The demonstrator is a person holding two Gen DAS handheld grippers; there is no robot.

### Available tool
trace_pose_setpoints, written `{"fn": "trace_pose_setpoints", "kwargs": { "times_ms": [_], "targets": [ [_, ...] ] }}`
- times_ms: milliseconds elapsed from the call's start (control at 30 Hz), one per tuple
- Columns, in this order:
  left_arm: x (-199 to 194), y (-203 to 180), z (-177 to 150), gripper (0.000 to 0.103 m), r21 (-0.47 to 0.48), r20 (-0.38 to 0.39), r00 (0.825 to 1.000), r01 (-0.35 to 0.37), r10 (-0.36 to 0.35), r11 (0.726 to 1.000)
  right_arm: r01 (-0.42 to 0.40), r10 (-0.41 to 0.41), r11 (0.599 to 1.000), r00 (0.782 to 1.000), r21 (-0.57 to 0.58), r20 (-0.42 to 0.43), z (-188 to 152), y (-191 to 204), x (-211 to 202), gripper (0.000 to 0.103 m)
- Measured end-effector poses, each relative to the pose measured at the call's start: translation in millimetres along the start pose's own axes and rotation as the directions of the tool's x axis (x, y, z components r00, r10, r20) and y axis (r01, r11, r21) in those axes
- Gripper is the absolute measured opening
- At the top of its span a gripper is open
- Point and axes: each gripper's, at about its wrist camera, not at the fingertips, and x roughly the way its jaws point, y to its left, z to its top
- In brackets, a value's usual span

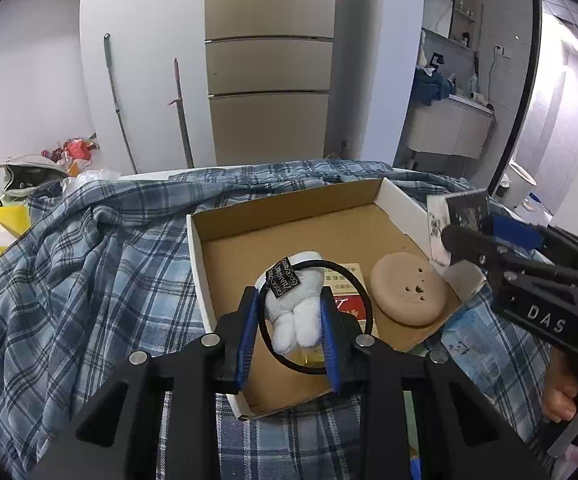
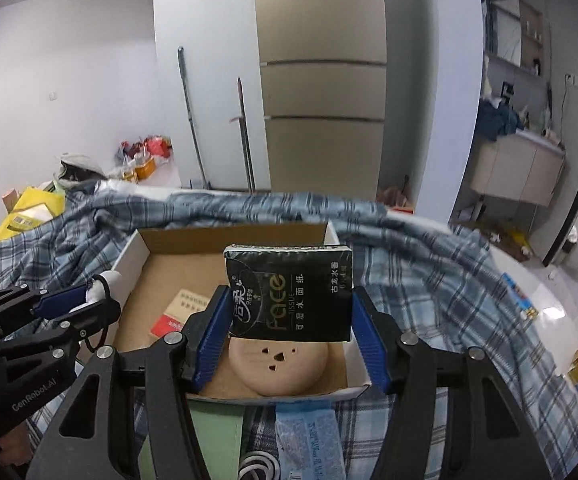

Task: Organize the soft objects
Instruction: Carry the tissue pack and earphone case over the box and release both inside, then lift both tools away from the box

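My left gripper (image 1: 289, 316) is shut on a white plush toy (image 1: 295, 304) with a black loop and tag, held over the near part of an open cardboard box (image 1: 285, 216). A tan round cushion (image 1: 409, 294) with small holes lies in the box at the right; it also shows in the right wrist view (image 2: 279, 368). My right gripper (image 2: 287, 322) is shut on a black tissue pack (image 2: 289, 292), held above the cushion at the box's near edge. The right gripper also shows in the left wrist view (image 1: 465, 236), and the left gripper in the right wrist view (image 2: 85, 300).
The box sits on a blue plaid cloth (image 1: 89, 264) over a table. A red and white packet (image 1: 349, 300) lies flat in the box. A clear blue wrapper (image 2: 309, 436) and a green item (image 2: 213, 432) lie in front of the box. A fridge (image 1: 269, 60) stands behind.
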Motion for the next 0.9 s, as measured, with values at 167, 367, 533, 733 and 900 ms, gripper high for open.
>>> {"fn": "trace_pose_setpoints", "kwargs": {
  "times_ms": [167,367,533,733,900],
  "targets": [
    [2.2,2.7,0.0,0.030,-0.008,-0.015,1.000,-0.003,0.003,1.000,-0.003,0.003,1.000,0.999,-0.008,-0.036,-4.3,3.8,11.4,0.058],
    [8.7,8.2,-1.2,0.057,-0.035,-0.050,0.999,-0.010,0.009,0.999,-0.015,0.014,1.000,0.997,-0.008,-0.071,-8.3,5.0,21.0,0.059],
    [3.0,16.9,0.7,0.069,-0.075,-0.022,0.999,-0.036,0.034,0.997,-0.001,0.000,1.000,0.997,-0.018,-0.075,-10.1,6.4,23.3,0.066],
    [-18.6,15.4,7.0,0.072,-0.065,0.074,0.996,-0.049,0.054,0.997,0.015,-0.015,1.000,0.999,-0.006,-0.034,-5.9,3.9,13.6,0.077],
    [-66.5,3.7,15.2,0.085,-0.024,0.254,0.963,-0.083,0.087,0.996,0.034,-0.035,0.999,0.999,0.019,0.036,7.7,4.6,-9.4,0.082]
  ]
}}
